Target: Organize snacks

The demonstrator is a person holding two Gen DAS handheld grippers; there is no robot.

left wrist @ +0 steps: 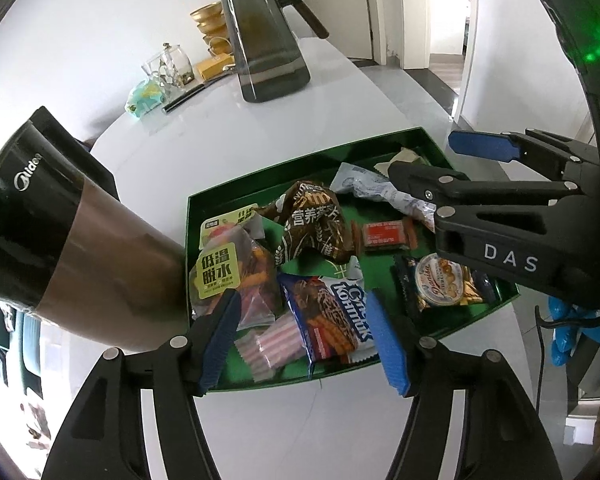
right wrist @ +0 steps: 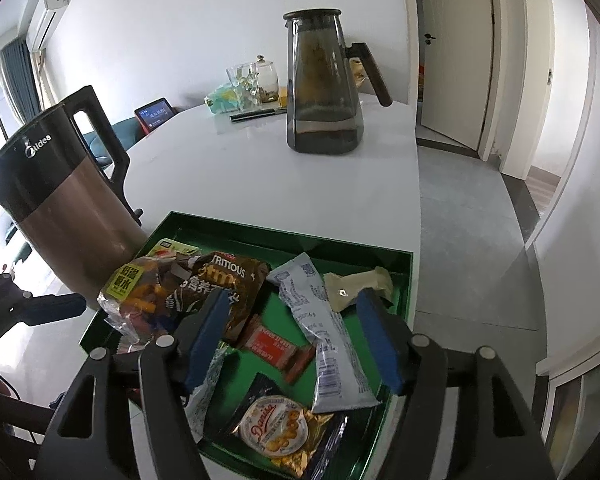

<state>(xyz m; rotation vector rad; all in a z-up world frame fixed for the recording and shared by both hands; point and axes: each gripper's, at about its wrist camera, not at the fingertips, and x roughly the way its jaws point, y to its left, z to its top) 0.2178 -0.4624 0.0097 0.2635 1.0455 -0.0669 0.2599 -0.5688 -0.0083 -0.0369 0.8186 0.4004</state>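
- You are in a home, at a white dining table (right wrist: pixel 260 176) in a living space.
- An electric kettle (right wrist: pixel 60 208) and a dark glass tea pitcher (right wrist: pixel 320 92) stand on it, with glass jars (right wrist: pixel 256 80) behind.
- You can see a wall air conditioner (right wrist: pixel 50 12) and blue-grey curtains (right wrist: pixel 18 80) to the left.
- White interior doors (right wrist: pixel 456 52) open onto a hallway at right.
- A small smart display (right wrist: pixel 154 114) sits by the wall.

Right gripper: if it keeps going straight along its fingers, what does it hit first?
Probably the small red wrapped snack bar lying on the green tray, which sits roughly centred between the right gripper's open jaws. The white-blue sachet lies just beside it; depth is unclear.
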